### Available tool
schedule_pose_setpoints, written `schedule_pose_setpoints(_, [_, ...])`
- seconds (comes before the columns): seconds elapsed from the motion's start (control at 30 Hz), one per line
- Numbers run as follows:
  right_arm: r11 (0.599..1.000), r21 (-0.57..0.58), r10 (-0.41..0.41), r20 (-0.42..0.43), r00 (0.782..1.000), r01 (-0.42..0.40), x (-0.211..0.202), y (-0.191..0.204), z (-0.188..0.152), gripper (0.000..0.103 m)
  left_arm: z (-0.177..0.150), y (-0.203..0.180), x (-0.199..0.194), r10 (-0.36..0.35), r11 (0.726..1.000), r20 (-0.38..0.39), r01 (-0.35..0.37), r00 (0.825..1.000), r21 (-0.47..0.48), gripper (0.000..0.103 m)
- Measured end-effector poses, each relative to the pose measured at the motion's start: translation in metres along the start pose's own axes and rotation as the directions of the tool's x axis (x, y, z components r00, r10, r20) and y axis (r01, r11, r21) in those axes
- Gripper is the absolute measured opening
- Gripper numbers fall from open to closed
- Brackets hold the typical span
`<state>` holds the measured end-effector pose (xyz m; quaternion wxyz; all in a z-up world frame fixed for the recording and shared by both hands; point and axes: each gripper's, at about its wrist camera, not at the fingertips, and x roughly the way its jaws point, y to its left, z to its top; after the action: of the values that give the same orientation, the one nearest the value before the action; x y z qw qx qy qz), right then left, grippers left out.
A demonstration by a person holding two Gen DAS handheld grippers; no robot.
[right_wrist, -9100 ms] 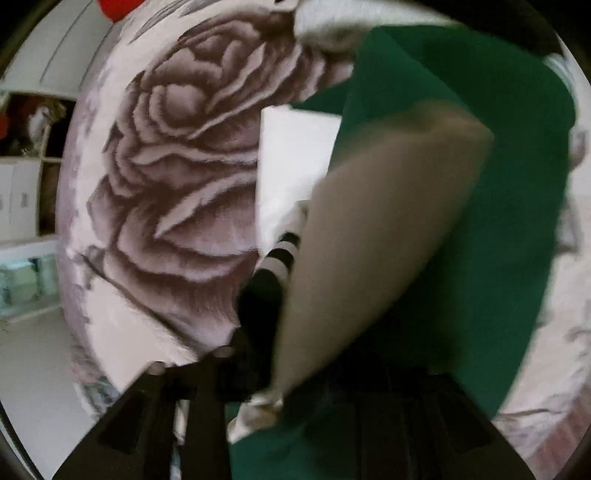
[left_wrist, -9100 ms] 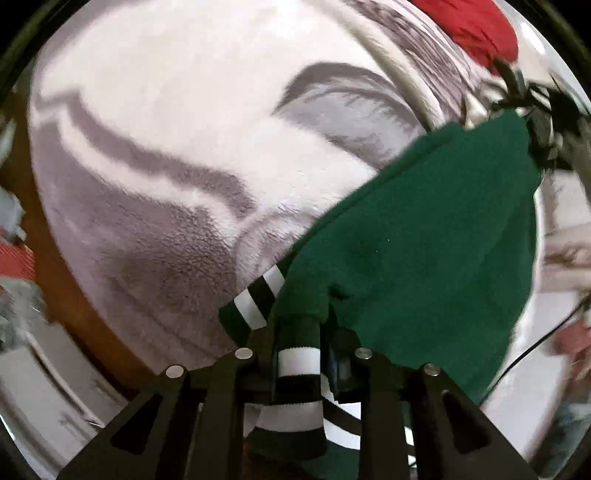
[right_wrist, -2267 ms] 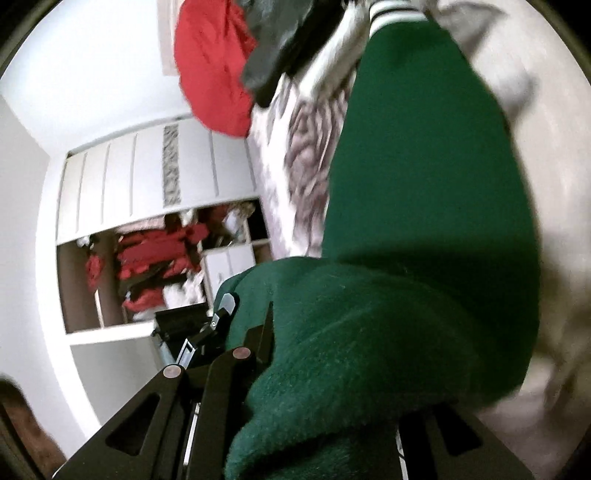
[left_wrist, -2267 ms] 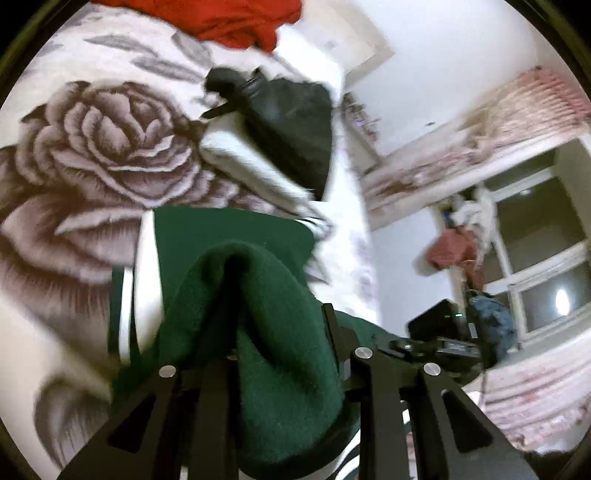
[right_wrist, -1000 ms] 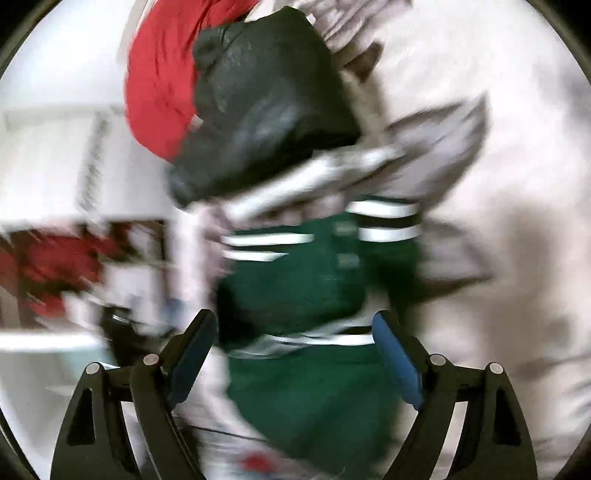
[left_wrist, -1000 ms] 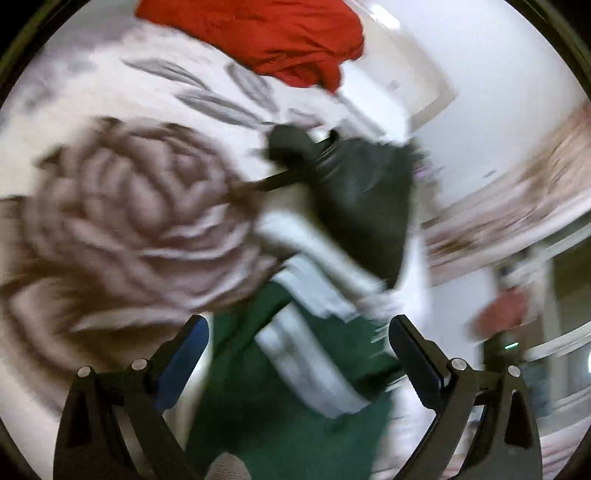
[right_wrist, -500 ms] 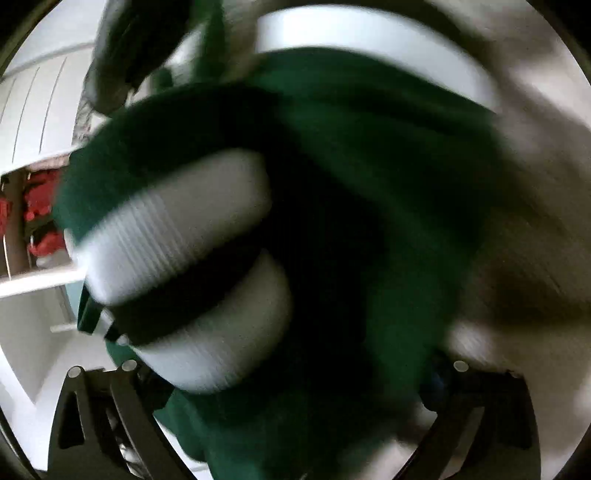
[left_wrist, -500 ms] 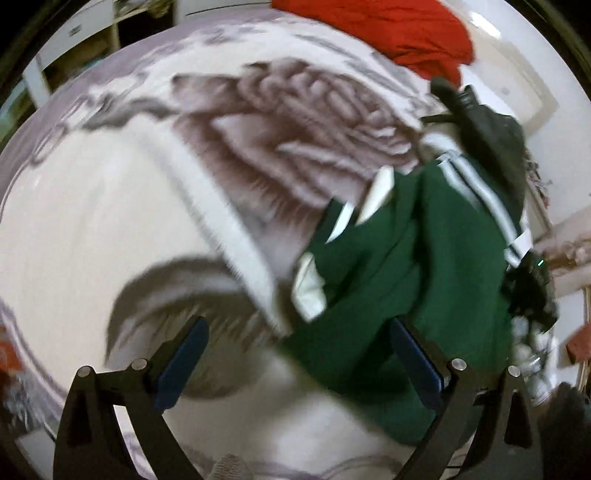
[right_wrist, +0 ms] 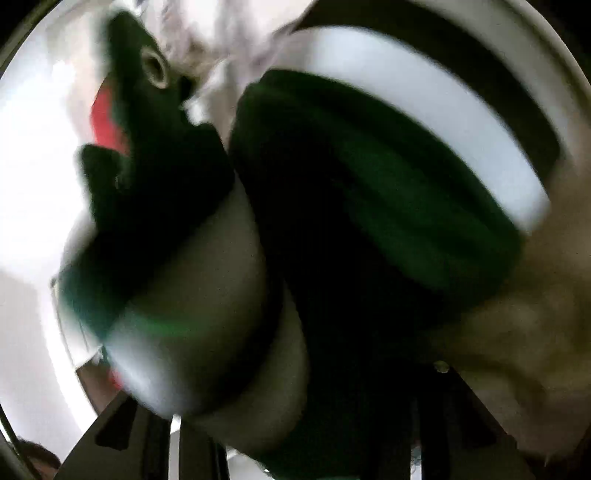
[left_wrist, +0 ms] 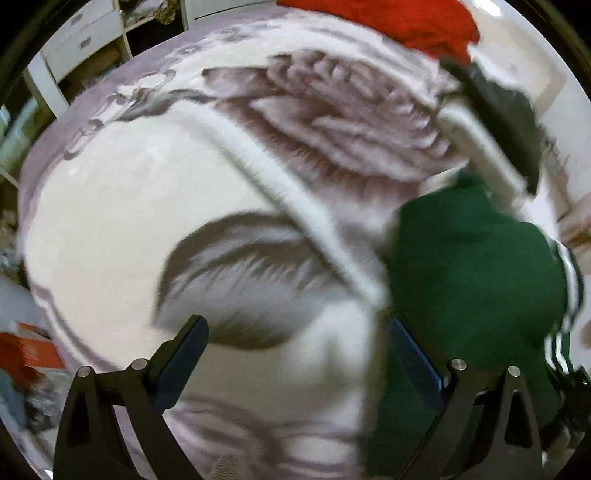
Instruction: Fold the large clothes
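Observation:
A dark green garment (left_wrist: 476, 277) with black-and-white striped trim lies bunched on the bed's rose-print blanket (left_wrist: 184, 206), at the right of the left wrist view. My left gripper (left_wrist: 295, 354) is open and empty over the blanket, its right finger at the garment's edge. In the right wrist view the green garment (right_wrist: 369, 229) and its white striped band (right_wrist: 424, 122) fill the frame, very close and blurred. My right gripper (right_wrist: 295, 435) is buried under the cloth; its fingertips are hidden.
A red garment (left_wrist: 399, 18) and a black garment (left_wrist: 506, 118) lie at the far side of the bed. White drawers (left_wrist: 85, 40) stand beyond the bed at the upper left. Red and grey clutter (left_wrist: 22, 362) sits at the lower left.
The left gripper let go of the green garment and has swung left over the blanket. The right gripper has pushed closer into the garment, which now covers its view.

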<state>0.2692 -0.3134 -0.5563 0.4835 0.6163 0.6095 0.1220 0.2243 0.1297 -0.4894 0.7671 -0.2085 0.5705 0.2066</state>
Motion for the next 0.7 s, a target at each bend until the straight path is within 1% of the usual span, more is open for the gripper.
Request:
schedule_pose_setpoints(0.03, [0.997,0.018,-0.079,-0.003,0.997,0.079,-0.009,-0.020,-0.007,0.054,-0.006,0.002,0.010,0.035,0.999,-0.016,-0.035,0.999,0.016,0.100])
schedule_pose_setpoints(0.07, [0.987,0.033,-0.154,-0.014,0.988,0.155,-0.017,-0.037,-0.007,0.056,-0.013,0.004,0.022,0.061,0.998,-0.025,-0.060,0.998,0.031,0.100])
schedule_pose_setpoints(0.1, [0.980,0.035,-0.197,-0.024,0.980,0.198,-0.023,-0.046,-0.006,0.062,-0.018,0.005,0.035,0.088,0.995,-0.037,-0.086,0.995,0.050,0.100])
schedule_pose_setpoints(0.13, [0.971,0.033,-0.237,-0.016,0.971,0.238,-0.035,-0.053,-0.005,0.066,-0.024,0.005,0.051,0.120,0.991,-0.055,-0.116,0.991,0.072,0.100])
schedule_pose_setpoints(0.17, [0.966,0.025,-0.257,-0.008,0.966,0.258,-0.047,-0.053,-0.004,0.068,-0.031,0.005,0.068,0.141,0.986,-0.074,-0.134,0.987,0.094,0.100])
schedule_pose_setpoints(0.2, [0.963,0.003,-0.270,-0.005,0.963,0.270,-0.060,-0.048,-0.002,0.071,-0.036,0.005,0.081,0.154,0.984,-0.094,-0.143,0.984,0.108,0.100])
schedule_pose_setpoints(0.23, [0.954,-0.031,-0.297,0.008,0.955,0.298,-0.072,-0.038,-0.002,0.072,-0.040,0.004,0.093,0.162,0.982,-0.102,-0.151,0.981,0.112,0.102])
schedule_pose_setpoints(0.27, [0.937,-0.073,-0.339,0.033,0.940,0.341,-0.082,-0.021,0.001,0.072,-0.041,0.004,0.097,0.164,0.982,-0.082,-0.155,0.983,0.109,0.103])
schedule_pose_setpoints(0.3, [0.907,-0.137,-0.393,0.070,0.917,0.399,-0.090,-0.002,0.002,0.072,-0.041,0.003,0.098,0.160,0.983,-0.055,-0.154,0.986,0.103,0.103])
schedule_pose_setpoints(0.33, [0.888,-0.181,-0.413,0.093,0.906,0.423,-0.092,0.014,0.005,0.072,-0.040,0.003,0.099,0.160,0.983,-0.042,-0.155,0.986,0.096,0.103])
schedule_pose_setpoints(0.37, [0.868,-0.246,-0.417,0.113,0.902,0.432,-0.092,0.038,0.011,0.073,-0.038,0.003,0.100,0.158,0.985,-0.038,-0.155,0.987,0.082,0.103])
schedule_pose_setpoints(0.4, [0.846,-0.319,-0.415,0.109,0.904,0.427,-0.083,0.062,0.017,0.082,-0.037,0.005,0.101,0.154,0.986,-0.039,-0.151,0.987,0.071,0.103])
schedule_pose_setpoints(0.43, [0.833,-0.349,-0.420,0.105,0.901,0.429,-0.066,0.077,0.025,0.082,-0.037,0.006,0.102,0.149,0.987,-0.038,-0.146,0.988,0.061,0.103])
schedule_pose_setpoints(0.47, [0.819,-0.392,-0.413,0.109,0.904,0.420,-0.054,0.096,0.031,0.082,-0.036,0.006,0.103,0.146,0.988,-0.036,-0.144,0.989,0.057,0.103])
schedule_pose_setpoints(0.5, [0.807,-0.447,-0.392,0.082,0.916,0.386,-0.035,0.117,0.037,0.082,-0.036,0.007,0.103,0.145,0.988,-0.038,-0.142,0.989,0.055,0.103])
schedule_pose_setpoints(0.57, [0.783,-0.509,-0.390,0.048,0.920,0.359,-0.002,0.146,0.041,0.082,-0.036,0.007,0.103,0.144,0.988,-0.042,-0.141,0.989,0.055,0.103])
schedule_pose_setpoints(0.6, [0.757,-0.551,-0.388,0.054,0.920,0.351,0.015,0.164,0.042,0.083,-0.036,0.007,0.103,0.143,0.989,-0.044,-0.141,0.989,0.055,0.103])
schedule_pose_setpoints(0.63, [0.731,-0.579,-0.405,0.059,0.912,0.362,0.024,0.172,0.047,0.083,-0.037,0.007,0.103,0.144,0.988,-0.047,-0.141,0.988,0.056,0.103])
schedule_pose_setpoints(0.67, [0.709,-0.594,-0.438,0.051,0.898,0.380,0.037,0.173,0.053,0.083,-0.036,0.007,0.102,0.146,0.988,-0.054,-0.143,0.988,0.057,0.103])
schedule_pose_setpoints(0.7, [0.697,-0.595,-0.486,0.016,0.874,0.399,0.060,0.172,0.062,0.083,-0.037,0.007,0.101,0.146,0.988,-0.060,-0.142,0.988,0.059,0.103])
